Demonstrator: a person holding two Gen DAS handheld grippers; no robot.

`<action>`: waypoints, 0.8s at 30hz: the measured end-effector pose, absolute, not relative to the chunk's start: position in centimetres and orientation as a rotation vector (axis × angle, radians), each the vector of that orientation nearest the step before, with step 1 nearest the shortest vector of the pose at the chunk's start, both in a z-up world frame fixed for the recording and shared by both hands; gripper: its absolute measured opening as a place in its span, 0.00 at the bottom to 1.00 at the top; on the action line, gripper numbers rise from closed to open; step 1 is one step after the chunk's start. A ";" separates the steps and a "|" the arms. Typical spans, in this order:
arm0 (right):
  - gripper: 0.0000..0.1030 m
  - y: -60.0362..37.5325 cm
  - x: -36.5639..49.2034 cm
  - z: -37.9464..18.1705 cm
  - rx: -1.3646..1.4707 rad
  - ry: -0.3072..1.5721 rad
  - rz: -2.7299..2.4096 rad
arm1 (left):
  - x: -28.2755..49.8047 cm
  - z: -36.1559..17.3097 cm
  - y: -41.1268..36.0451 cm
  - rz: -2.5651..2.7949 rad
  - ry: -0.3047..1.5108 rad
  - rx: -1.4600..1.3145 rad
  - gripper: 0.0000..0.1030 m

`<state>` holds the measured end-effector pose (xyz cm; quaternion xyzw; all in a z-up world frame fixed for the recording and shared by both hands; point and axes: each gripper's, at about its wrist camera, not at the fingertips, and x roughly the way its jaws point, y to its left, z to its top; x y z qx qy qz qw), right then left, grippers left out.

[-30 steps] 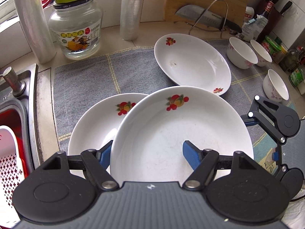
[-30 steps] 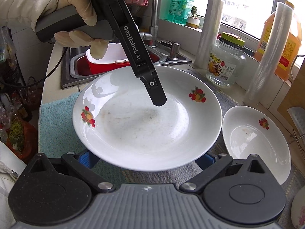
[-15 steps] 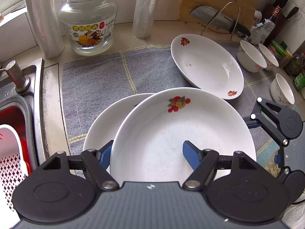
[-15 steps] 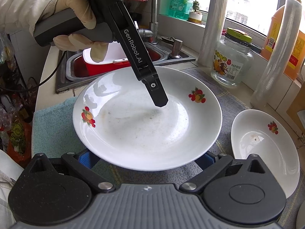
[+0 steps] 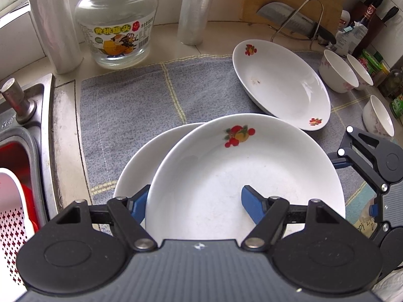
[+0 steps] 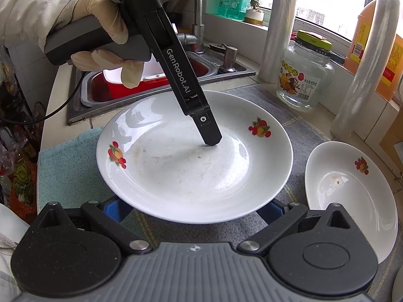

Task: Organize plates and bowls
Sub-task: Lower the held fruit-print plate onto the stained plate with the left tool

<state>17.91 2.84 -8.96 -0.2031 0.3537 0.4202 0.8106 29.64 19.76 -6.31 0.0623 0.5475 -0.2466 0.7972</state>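
A white round plate (image 5: 226, 176) with fruit prints hangs just above the grey mat (image 5: 131, 100). My left gripper (image 5: 194, 196) is shut on its near rim, one blue finger (image 5: 252, 201) inside the dish and the other outside. In the right wrist view that inner finger (image 6: 206, 125) rests on the plate (image 6: 189, 171). My right gripper (image 6: 195, 209) stands open, its blue fingers under the plate's opposite rim. A second round plate (image 5: 141, 166) lies on the mat, half hidden under the held one. An oval dish (image 5: 282, 83) and three small bowls (image 5: 337, 74) sit to the right.
A glass jar (image 5: 115, 25) and two film rolls (image 5: 53, 25) stand behind the mat. The sink (image 5: 37, 125) with a red and white basket (image 5: 12, 214) is at the left. A cleaver on a wire rack (image 5: 289, 20) and bottles crowd the back right. A gloved hand (image 6: 100, 25) holds the left gripper.
Both grippers carried the plate a little to the left, so it covers more of the lower plate. Neither grip has altered.
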 end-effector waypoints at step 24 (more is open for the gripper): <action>1.00 3.2 18.3 -9.0 -0.417 0.798 0.906 | 31.0 -7.2 19.2 -0.506 1.221 0.195 0.74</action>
